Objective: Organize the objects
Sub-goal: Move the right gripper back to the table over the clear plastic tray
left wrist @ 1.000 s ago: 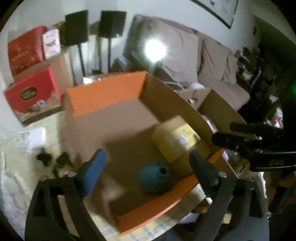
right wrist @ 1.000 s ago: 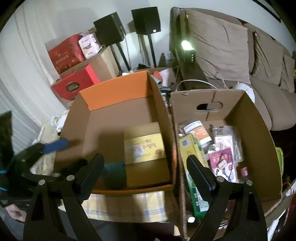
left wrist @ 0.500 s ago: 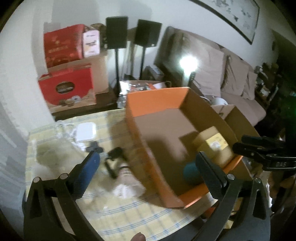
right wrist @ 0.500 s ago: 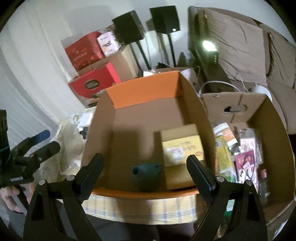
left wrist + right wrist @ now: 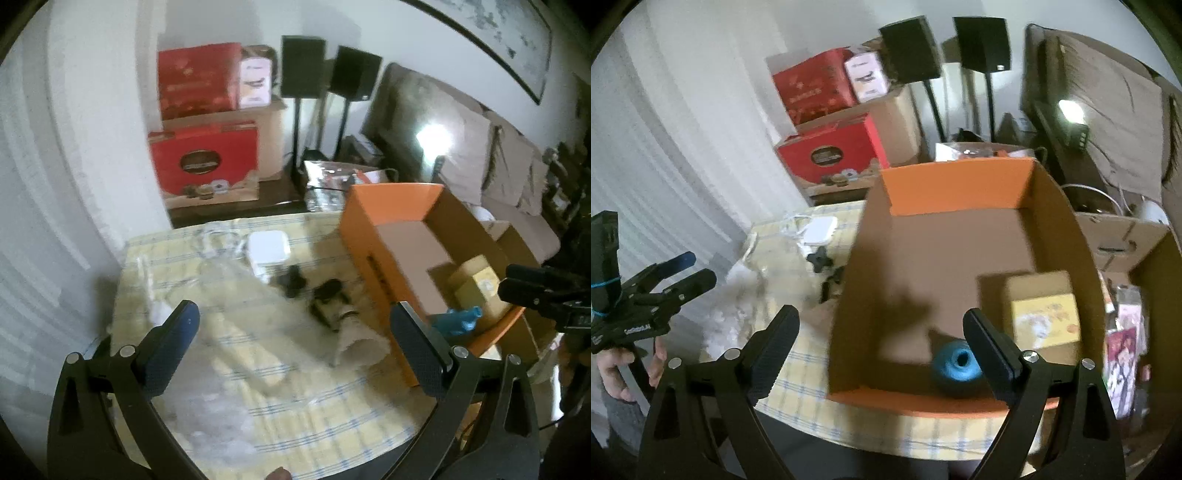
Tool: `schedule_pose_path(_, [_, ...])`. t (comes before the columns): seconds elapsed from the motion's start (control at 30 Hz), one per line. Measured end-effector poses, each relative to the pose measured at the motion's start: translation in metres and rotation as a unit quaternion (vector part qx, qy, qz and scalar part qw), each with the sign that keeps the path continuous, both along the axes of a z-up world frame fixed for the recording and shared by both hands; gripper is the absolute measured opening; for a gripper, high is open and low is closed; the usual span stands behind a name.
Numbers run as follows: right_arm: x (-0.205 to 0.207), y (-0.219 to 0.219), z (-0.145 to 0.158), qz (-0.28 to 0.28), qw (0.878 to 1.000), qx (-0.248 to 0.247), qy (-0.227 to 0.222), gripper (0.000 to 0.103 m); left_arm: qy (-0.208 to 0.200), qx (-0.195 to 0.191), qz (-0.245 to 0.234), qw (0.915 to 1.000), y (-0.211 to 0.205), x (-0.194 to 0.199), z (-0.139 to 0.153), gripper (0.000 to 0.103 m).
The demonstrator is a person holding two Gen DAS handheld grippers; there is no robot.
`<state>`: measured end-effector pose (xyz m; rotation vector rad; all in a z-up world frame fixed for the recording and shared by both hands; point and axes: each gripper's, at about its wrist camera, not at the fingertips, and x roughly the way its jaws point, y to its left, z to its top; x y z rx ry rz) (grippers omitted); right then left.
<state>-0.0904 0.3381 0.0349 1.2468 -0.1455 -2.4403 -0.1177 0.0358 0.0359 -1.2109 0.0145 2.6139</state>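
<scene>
Across the lower half of the left wrist view, left gripper (image 5: 293,332) spread wide with nothing between the fingers, hovering over a yellow checked tablecloth (image 5: 332,413). Under and beyond it, crumpled clear plastic wrap (image 5: 221,369), blurred. Near frame centre, a white square charger (image 5: 268,246), then two small black clips (image 5: 293,279) (image 5: 328,291) just beside each other, then a pale paper tube (image 5: 356,341) lying close against the outer wall of an orange cardboard box (image 5: 373,251) at centre right. Inside that box, toward its near right corner, a teal ball of yarn (image 5: 458,322) and beside it a yellow carton (image 5: 476,284).

Along the bottom of the right wrist view, right gripper (image 5: 882,345) likewise spread wide and holding nothing, poised above the near edge of the same box (image 5: 960,188). Directly ahead, between the fingertips and nearer the right one, the yarn (image 5: 955,363) on the box floor; to its upper right, the carton (image 5: 1043,321). At far right, a second brown box (image 5: 1123,236) holding packets, too blurred to name. At far left of this view, the left gripper (image 5: 677,273), also parted. In the upper part of both views, red boxes (image 5: 201,162) and two black speakers (image 5: 303,66) on stands.
</scene>
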Motion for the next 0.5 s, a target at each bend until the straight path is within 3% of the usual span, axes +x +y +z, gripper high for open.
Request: schedule_pose_path(0.5, [-0.026,-0.080,-0.017,0.071,0.997,0.003,-0.013,0.068,-0.046,0.026,0.060,0.9968,-0.073,-0.006,-0.026,0.103])
